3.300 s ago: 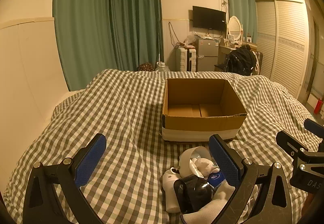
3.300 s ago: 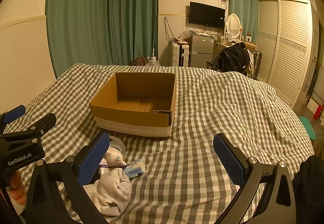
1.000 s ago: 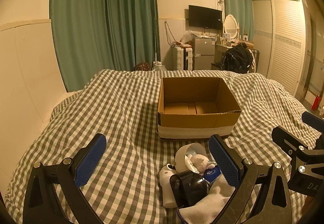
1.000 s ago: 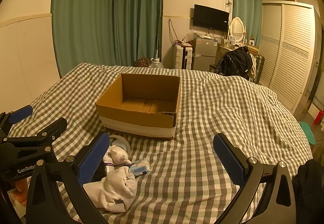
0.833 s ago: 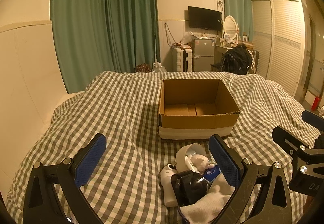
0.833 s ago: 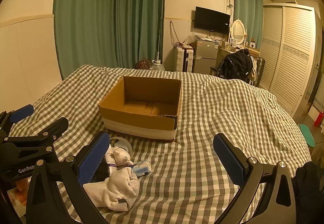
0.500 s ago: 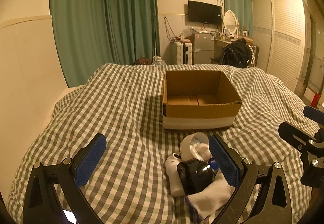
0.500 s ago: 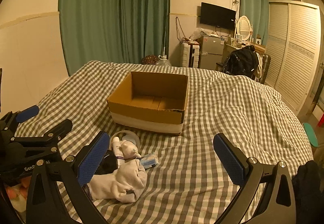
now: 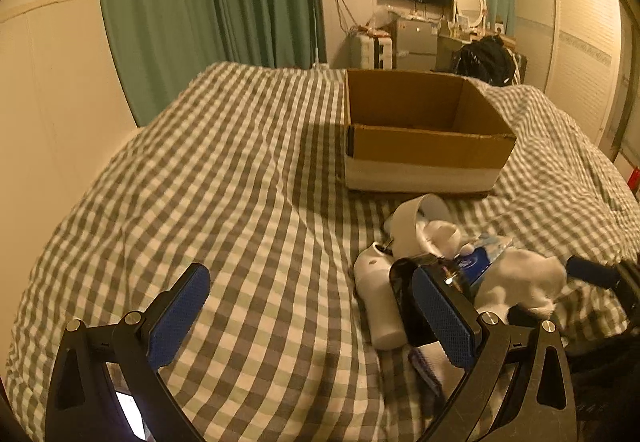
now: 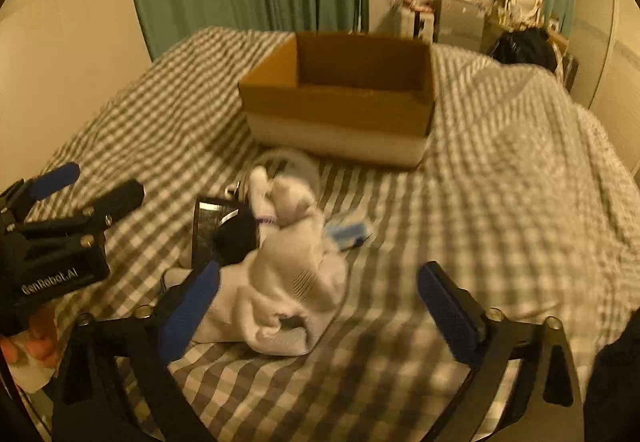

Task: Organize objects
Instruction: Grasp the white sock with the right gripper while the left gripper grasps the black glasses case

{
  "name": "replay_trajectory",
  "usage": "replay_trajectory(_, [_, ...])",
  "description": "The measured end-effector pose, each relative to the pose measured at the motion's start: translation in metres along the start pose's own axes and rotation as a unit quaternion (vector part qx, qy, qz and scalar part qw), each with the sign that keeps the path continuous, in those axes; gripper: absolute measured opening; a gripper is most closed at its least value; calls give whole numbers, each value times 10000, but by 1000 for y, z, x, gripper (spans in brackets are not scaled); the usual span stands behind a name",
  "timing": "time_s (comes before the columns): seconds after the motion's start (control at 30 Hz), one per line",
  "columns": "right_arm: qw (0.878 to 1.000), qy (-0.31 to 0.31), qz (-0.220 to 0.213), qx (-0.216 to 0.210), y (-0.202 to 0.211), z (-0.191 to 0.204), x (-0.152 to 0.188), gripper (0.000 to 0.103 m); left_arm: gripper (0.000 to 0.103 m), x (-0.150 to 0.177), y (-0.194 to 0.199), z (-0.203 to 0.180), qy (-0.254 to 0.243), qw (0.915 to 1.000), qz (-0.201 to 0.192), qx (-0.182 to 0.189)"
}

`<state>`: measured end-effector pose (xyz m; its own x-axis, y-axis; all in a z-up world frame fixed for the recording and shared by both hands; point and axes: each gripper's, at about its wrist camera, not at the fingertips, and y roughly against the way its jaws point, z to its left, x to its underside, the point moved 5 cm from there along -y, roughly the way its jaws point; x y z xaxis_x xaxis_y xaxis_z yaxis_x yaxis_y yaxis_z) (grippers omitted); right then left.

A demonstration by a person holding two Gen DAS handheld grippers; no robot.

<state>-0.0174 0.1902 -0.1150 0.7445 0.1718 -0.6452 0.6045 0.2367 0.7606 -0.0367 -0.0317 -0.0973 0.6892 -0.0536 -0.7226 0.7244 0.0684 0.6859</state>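
- Left gripper (image 9: 312,312) low over the checked bed (image 9: 240,182), jaws spread wide, holding nothing.
- Right gripper (image 10: 320,306) jaws also wide apart, empty, over the white sock (image 10: 288,282) at the near end of the pile.
- Cardboard box (image 9: 420,130) open-topped, mid-bed toward the far edge; inside looks bare as far as visible.
- Pile of items sits on the bed just in front of the box, not in it.
- In the pile: white bottle (image 9: 378,302) lying flat, black object (image 10: 224,230) touching it, white cup (image 9: 416,220) on its side, blue packet (image 10: 348,232) beside the sock.
- Right wrist view blurred; small details unclear.
- Green curtains (image 9: 208,2) behind the bed.
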Motion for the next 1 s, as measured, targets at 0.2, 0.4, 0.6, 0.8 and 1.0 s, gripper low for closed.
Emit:
replay_trajectory(0.2, [9985, 52, 248, -482, -23, 11, 12, 66, 103, 9, -16, -9, -63, 9997, 215, 72])
replay_trajectory(0.4, [9972, 5, 1, -752, -8, 6, 9, 46, 103, 11, -20, -17, -148, 9992, 313, 216])
replay_trajectory(0.6, [9977, -37, -654, -194, 30, -34, -9, 43, 103, 11, -25, -42, -294, 9970, 411, 579])
replay_trajectory(0.8, [9953, -190, -921, 214, 46, -66, -21, 43, 103, 18, -43, -71, -575, 9925, 613, 884])
replay_trajectory(1.0, [9965, -194, -809, 118, 32, -68, -19, 43, 79, 24, -61, -83, -667, 9882, 877, 1060])
